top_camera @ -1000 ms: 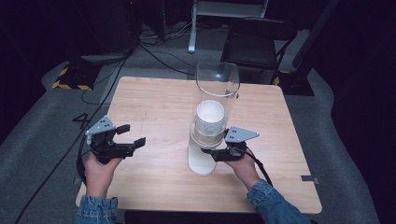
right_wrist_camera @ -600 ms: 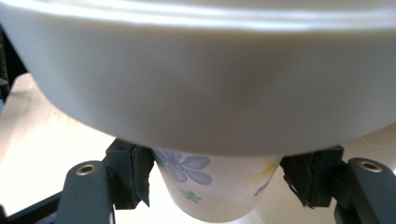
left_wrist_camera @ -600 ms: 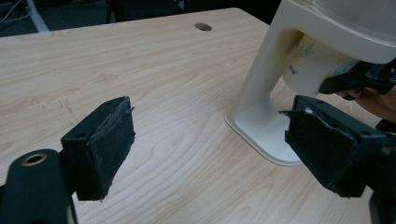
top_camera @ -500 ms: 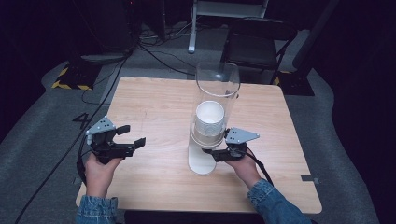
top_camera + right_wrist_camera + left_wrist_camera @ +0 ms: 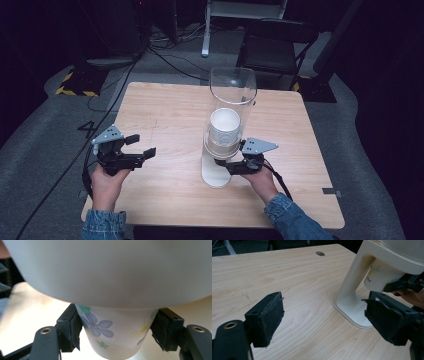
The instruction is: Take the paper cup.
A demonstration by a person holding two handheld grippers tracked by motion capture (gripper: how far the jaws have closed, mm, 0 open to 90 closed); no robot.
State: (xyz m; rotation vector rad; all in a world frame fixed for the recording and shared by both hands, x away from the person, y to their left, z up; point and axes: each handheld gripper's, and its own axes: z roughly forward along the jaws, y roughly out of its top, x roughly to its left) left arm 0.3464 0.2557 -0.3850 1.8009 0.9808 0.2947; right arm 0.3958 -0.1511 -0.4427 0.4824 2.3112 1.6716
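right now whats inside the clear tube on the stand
A stack of white paper cups sits inside the clear tube; the bottom flowered cup pokes out below. The count is hidden.

A light wooden square table (image 5: 165, 107) stands on grey carpeted floor (image 5: 45, 145) in a dark room, with a black folding chair (image 5: 275, 47) beyond its far edge, black cables (image 5: 165, 55) trailing across the carpet, and yellow-and-black hazard tape (image 5: 75, 85) at the left.
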